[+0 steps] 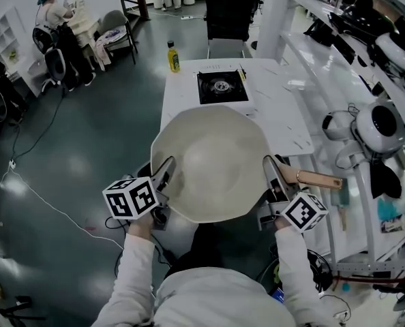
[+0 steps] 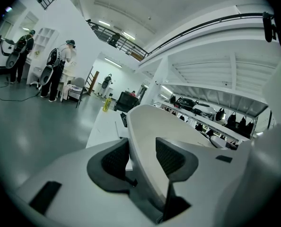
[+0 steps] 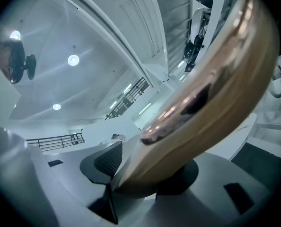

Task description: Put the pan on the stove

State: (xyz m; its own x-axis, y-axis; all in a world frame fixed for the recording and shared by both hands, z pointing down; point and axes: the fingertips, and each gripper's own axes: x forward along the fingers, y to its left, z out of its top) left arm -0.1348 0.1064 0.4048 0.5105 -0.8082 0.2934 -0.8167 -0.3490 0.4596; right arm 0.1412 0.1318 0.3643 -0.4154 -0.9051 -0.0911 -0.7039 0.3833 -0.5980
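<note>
While the pan (image 1: 213, 162) hangs in the air, the head view shows the left tongs (image 1: 163, 176) at its 9 o'clock and the right tongs (image 1: 276, 179) at its 3 o'clock, so it does not tip. The stove (image 1: 221, 87) sits on the worktop (image 1: 277, 125) at 12 o'clock, well apart from the pan.

Left gripper view: the tongs pinch the pan's thin rim (image 2: 147, 141).

Right gripper view: the tongs squeeze the brown handle (image 3: 211, 103), spread wide because it is thick.

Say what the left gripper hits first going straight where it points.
Left gripper is clamped on the pan rim, so the pan travels with it. Past that, the white table looks first, probably before the stove; depth is unclear.
</note>
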